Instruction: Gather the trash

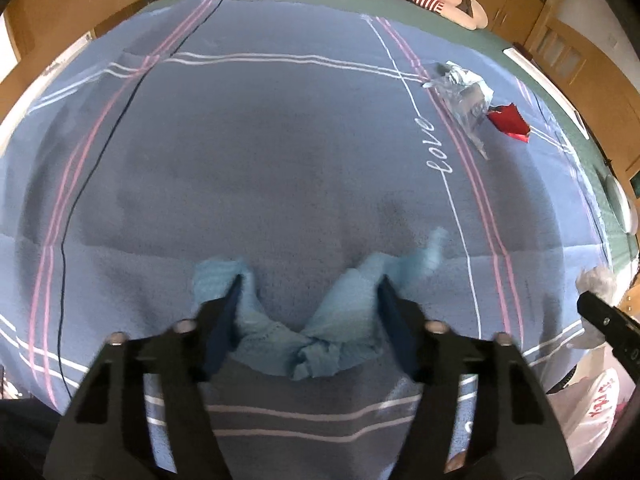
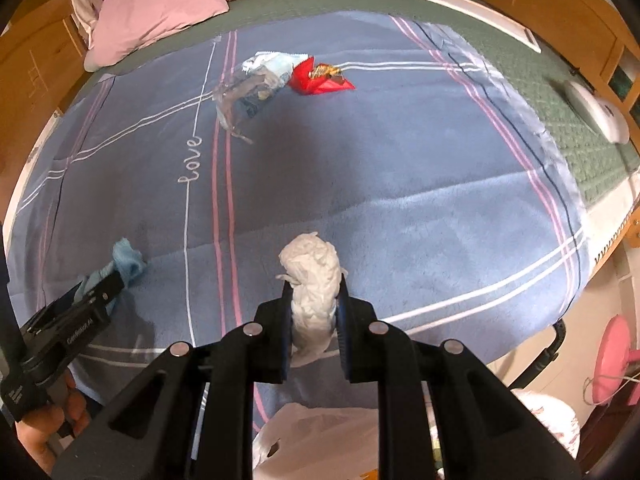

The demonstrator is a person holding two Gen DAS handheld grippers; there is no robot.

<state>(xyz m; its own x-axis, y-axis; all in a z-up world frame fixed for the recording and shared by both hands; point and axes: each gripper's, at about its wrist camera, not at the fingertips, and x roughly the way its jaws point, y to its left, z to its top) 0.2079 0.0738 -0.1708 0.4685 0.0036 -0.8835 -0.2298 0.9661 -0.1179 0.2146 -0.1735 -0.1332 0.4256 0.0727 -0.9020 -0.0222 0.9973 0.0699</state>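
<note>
trash is mid-collection, with two pieces in hand at once. the white tissue wad (image 2: 314,280) sits clamped between the jaws of the right gripper (image 2: 314,292), which are pressed in tight on its lower half while its crumpled top sticks out above the fingertips, over the blue blanket (image 2: 400,160). the light-blue crumpled cloth or tissue (image 1: 304,344) lies on the blanket between the jaws of the left gripper (image 1: 310,292); those jaws stand part-way spread, straddling it, and i cannot tell for sure whether the pads are pressing it yet. a hand (image 2: 44,432) holds that left gripper at the lower left of the right wrist view.

my reading is that the step in hand is the pick-up of these two near pieces. next, the right hand would need to carry the white wad to the white plastic bag (image 2: 320,428) showing just below its jaws at the bed's edge and let go over its mouth. the left would need a firm pinch on the blue piece before lifting, as soft material can slip out.

further up the bed lie more pieces not yet gathered: a clear crinkled plastic wrapper (image 2: 248,92) with a pale packet, and touching it a red wrapper (image 2: 320,80).

writing: "love" (image 2: 192,160) in white script is worked into the blanket. the bag carries red characters (image 1: 600,400), too distorted to read. white lettering on the left gripper's side is too small to make out.
</note>
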